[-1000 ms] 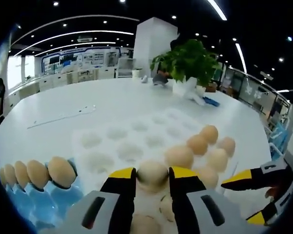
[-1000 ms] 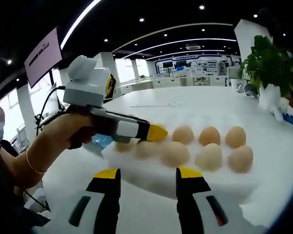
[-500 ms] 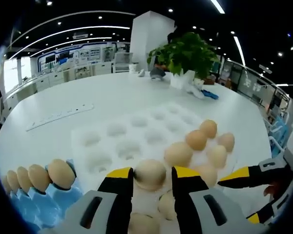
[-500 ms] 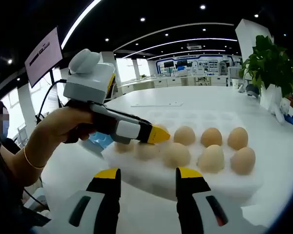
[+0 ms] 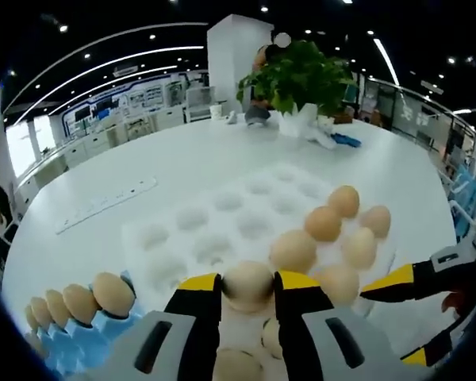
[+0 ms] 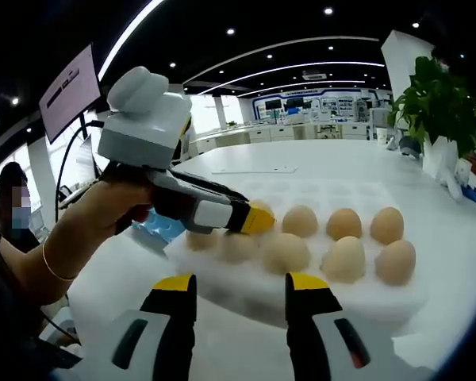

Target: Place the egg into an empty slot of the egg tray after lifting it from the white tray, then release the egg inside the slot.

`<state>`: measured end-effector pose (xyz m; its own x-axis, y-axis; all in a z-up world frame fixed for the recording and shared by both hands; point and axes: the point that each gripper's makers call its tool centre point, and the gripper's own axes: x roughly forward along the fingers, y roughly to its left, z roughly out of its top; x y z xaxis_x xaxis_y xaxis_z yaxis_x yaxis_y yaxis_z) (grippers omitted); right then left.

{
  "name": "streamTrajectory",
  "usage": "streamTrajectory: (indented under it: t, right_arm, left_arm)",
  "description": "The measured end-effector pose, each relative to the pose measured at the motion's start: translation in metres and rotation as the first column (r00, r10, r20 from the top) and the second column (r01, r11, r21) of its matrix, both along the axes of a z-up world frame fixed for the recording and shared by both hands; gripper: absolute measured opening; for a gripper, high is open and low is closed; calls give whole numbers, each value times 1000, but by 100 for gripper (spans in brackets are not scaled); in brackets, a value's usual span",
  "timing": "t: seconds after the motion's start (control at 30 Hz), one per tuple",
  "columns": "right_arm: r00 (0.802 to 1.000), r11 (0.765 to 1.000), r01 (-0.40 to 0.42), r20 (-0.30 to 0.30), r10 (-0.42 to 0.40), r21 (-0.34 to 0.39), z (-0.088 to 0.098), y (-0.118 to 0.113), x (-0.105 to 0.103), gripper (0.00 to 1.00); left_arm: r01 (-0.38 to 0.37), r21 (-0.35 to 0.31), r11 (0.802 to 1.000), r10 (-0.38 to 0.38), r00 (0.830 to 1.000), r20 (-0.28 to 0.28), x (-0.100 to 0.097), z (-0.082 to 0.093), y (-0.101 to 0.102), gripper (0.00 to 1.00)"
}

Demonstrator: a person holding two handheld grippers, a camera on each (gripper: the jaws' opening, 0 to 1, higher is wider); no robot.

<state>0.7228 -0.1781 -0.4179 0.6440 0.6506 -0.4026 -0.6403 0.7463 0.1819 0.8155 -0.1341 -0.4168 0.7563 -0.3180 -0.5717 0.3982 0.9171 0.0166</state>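
My left gripper (image 5: 248,284) is shut on a pale egg (image 5: 248,286), held just above the white tray (image 5: 135,238). That tray has several empty dimples and several brown eggs (image 5: 324,224) along its right side. The blue egg tray (image 5: 71,340) lies at the lower left with a row of eggs (image 5: 113,294) in it. In the right gripper view a hand holds the left gripper (image 6: 254,216) over the white tray (image 6: 301,300), with the blue egg tray (image 6: 155,230) behind it. My right gripper (image 6: 239,284) is open with nothing between its fingers, and also appears (image 5: 397,324) at the right.
The trays rest on a wide white table (image 5: 182,159). A potted plant (image 5: 297,79) stands at its far side by a white pillar (image 5: 230,55). A white power strip (image 5: 107,202) lies to the left. A person's arm (image 6: 55,254) reaches in from the left.
The left gripper has shifted and tilted slightly with the egg still in its jaws. The right gripper has stayed put and open.
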Motion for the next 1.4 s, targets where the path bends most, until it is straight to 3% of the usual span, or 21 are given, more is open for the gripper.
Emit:
streamTrajectory:
  t: [0.2,0.9,1.4]
  right_arm:
    - [1000,1000,0,1,0,0,0,0,0,47]
    - [1000,1000,-13,7,13,3,2,5,-4,47]
    - [1000,1000,-23,4,23,-6,1,9,-7,47]
  left_arm:
    - [2,-31,1000,-2,1000,-24,3,0,3,26]
    - [-14,-61,998,14,1000,0,-5,17,17,26]
    - [-48,-42,998,48,999,-1,-6,19,37,26]
